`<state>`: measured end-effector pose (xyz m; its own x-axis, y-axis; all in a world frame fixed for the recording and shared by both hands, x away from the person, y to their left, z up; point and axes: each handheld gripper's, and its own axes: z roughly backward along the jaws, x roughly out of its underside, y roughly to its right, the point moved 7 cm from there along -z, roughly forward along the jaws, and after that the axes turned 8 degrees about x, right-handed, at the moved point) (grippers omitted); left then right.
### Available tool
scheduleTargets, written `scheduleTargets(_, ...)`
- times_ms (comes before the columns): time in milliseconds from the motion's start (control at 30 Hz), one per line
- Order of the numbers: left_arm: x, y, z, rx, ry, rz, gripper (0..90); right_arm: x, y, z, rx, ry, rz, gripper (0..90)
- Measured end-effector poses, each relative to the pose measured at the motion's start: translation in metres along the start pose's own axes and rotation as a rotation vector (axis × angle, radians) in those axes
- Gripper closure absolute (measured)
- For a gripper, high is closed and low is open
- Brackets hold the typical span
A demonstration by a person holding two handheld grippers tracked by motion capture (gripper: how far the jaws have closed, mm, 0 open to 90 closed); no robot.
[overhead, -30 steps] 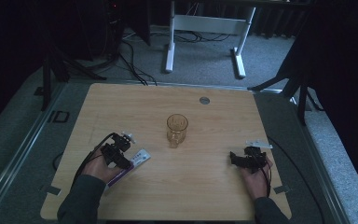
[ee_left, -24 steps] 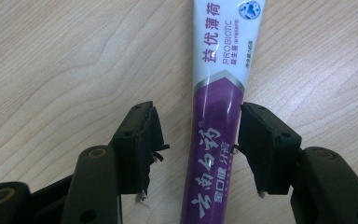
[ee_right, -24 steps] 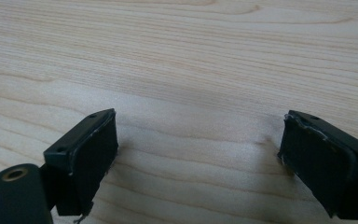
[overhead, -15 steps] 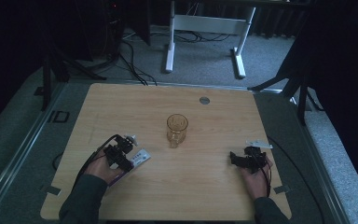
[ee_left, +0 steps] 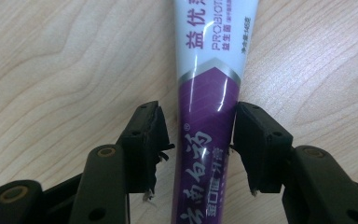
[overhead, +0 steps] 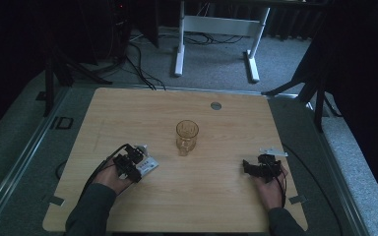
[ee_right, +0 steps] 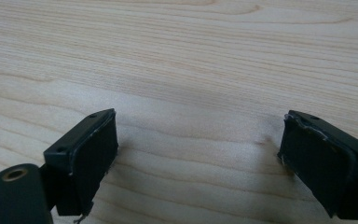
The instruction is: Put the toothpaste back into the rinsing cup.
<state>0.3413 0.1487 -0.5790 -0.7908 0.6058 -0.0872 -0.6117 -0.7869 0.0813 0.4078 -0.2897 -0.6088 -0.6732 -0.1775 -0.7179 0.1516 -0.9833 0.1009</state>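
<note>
While the right gripper (ee_right: 198, 154) sits over bare wood with its jaws spread wide and nothing between them, all the action is on the left. The left gripper (ee_left: 197, 149) is straddling a toothpaste tube (ee_left: 209, 93), and its jaws have just been closing in on it. The tube lies flat on the table (overhead: 216, 196), purple at the end nearest the gripper, white farther out, with printed lettering running along it. Look at the left gripper view: the right-hand pad is up against the tube's edge, while the left-hand pad stands just beside the tube with a thin strip of wood showing between them. So no squeeze yet; the jaws bracket the tube rather than clamp it.

From the high view, the left gripper (overhead: 130, 164) is at the near left of the table, the person's hand (overhead: 110, 178) behind it, the tube (overhead: 146, 166) poking out toward the middle. A glass (overhead: 187, 136) stands upright near the table's centre, well apart from both grippers. Over on the near right, the right gripper (overhead: 261, 167) rests low by the table's edge, its cable trailing behind the hand, jaws pointing toward the middle of the table.
</note>
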Motion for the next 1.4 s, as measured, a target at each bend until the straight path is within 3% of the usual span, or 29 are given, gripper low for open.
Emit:
scheduleTargets(467,-0.0002,-0.001,-0.0034,0.022,-0.032,0.028,58.5,0.0,0.0,0.0,0.0,0.0,0.0,11.1)
scheduleTargets(1067,0.0002,-0.0029,-0.0093,0.065,-0.019,0.07,59.5,0.0,0.0,0.0,0.0,0.0,0.0,11.1)
scheduleTargets(1400,0.0003,-0.0019,-0.0049,0.054,-0.016,0.051,69.3,0.0,0.0,0.0,0.0,0.0,0.0,11.0)
